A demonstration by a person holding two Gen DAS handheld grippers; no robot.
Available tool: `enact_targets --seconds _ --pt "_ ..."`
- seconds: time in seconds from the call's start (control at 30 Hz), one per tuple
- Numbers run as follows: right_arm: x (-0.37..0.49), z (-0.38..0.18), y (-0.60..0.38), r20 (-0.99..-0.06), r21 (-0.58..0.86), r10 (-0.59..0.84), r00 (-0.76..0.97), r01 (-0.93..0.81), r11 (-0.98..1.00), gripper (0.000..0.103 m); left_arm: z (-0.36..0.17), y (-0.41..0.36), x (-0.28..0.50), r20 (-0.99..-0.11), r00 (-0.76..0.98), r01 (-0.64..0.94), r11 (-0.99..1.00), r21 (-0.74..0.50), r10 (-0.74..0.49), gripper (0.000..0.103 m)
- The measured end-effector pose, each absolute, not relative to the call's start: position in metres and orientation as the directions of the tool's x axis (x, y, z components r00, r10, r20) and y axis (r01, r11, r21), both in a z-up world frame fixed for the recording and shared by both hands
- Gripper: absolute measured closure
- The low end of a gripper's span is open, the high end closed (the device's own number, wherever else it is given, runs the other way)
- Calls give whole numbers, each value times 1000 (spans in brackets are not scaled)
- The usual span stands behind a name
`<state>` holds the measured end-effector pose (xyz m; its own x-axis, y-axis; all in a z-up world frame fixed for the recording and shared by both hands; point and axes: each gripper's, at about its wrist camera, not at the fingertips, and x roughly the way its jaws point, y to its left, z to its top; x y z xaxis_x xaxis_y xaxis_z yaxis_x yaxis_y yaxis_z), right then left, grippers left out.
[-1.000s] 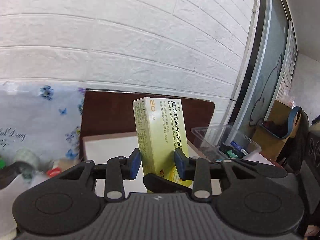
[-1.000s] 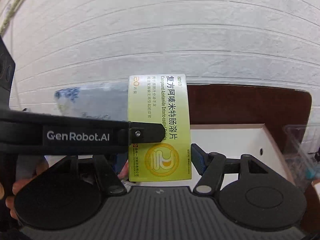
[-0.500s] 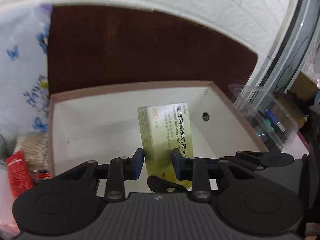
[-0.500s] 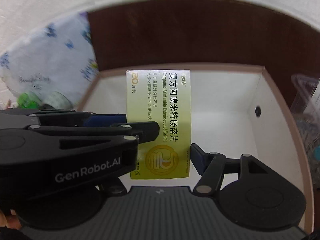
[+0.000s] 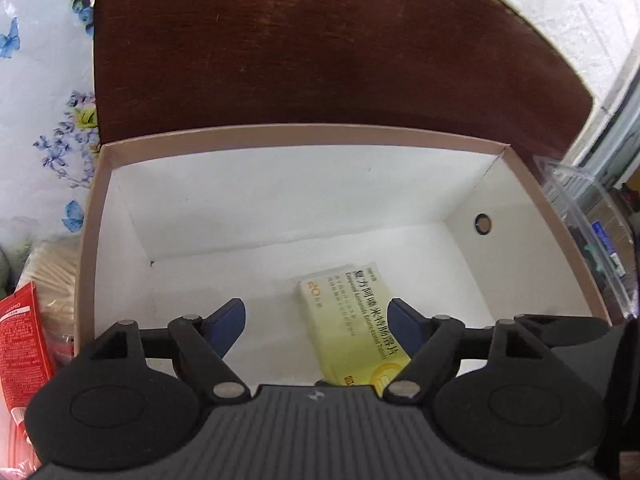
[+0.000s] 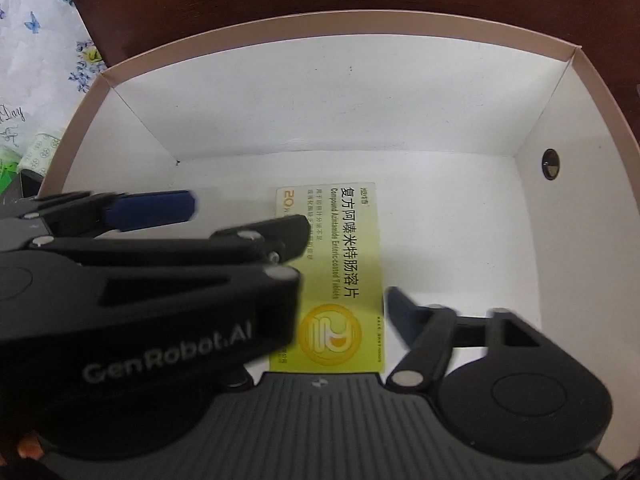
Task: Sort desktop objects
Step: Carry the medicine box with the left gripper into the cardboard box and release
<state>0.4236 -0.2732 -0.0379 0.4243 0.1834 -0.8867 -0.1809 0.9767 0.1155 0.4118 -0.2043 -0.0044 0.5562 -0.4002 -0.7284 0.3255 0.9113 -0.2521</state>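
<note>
With both sets of fingers opening wide and no longer pressing it, the yellow medicine box [image 6: 336,280] lies flat in the white cardboard box [image 6: 280,120] between them, and could be knocked crooked if bumped when they are lifted out.

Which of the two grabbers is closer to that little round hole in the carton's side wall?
Right. The right gripper, jaws opening around the yellow medicine box, sits toward the hole. The left gripper, also opening over that box, reaches in from the far side.
</note>
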Motion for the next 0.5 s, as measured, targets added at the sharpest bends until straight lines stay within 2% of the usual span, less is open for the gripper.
enact_targets --seconds 0.27,0.5 --pt "391 -19 -278 -842 129 189 505 -151 980 10 16 -200 392 -690 585 360 898 -252 -428 18" --pt "341 32 -281 -739 85 184 648 -181 980 10 59 -196 332 -601 674 396 897 -197 -430 17"
